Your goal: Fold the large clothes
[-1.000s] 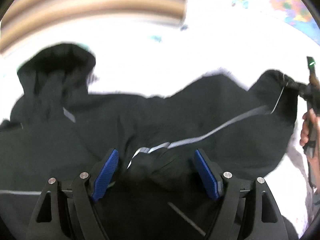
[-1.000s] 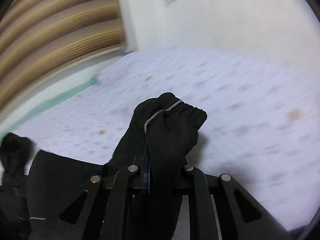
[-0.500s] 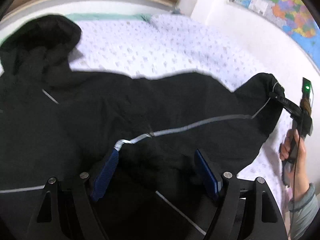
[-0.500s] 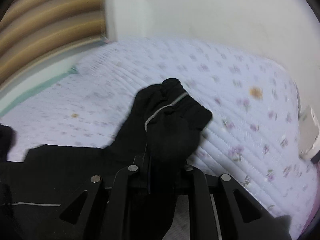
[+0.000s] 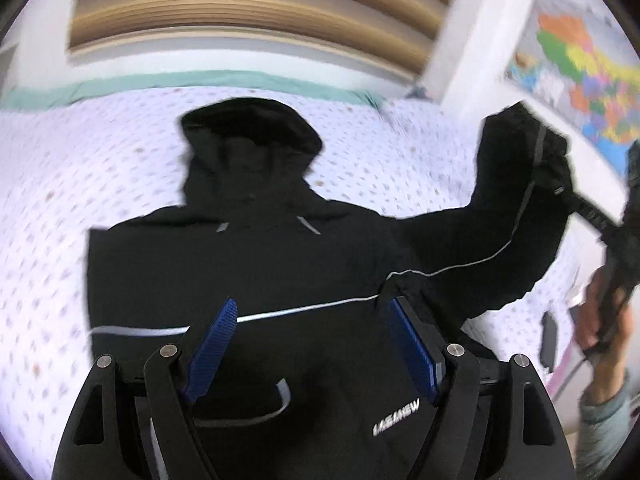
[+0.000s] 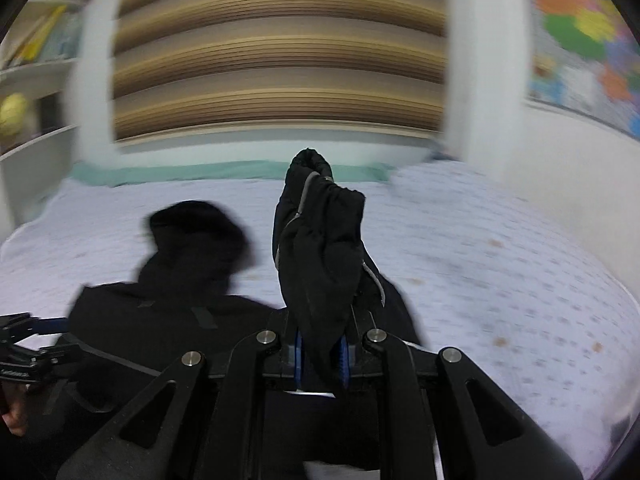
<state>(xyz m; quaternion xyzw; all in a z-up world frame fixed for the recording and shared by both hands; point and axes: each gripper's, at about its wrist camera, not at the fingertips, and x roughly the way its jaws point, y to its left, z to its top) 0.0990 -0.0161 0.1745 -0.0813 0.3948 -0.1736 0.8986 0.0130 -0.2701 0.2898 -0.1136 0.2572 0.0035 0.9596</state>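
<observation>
From the left wrist, the left gripper (image 5: 310, 338) hung released above a black jacket (image 5: 248, 264) spread on the flowered bedspread (image 5: 60, 184), hood far. White chest lettering near the right finger was too blurred to read. A map (image 5: 580, 76) hung far right.

From the right wrist, the right gripper (image 6: 320, 354) was clenched on the jacket's sleeve (image 6: 320, 248), cuff raised.

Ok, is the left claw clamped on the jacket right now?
No, the left claw is wide open, its blue pads spread apart above the black jacket with nothing pinched between them.
</observation>
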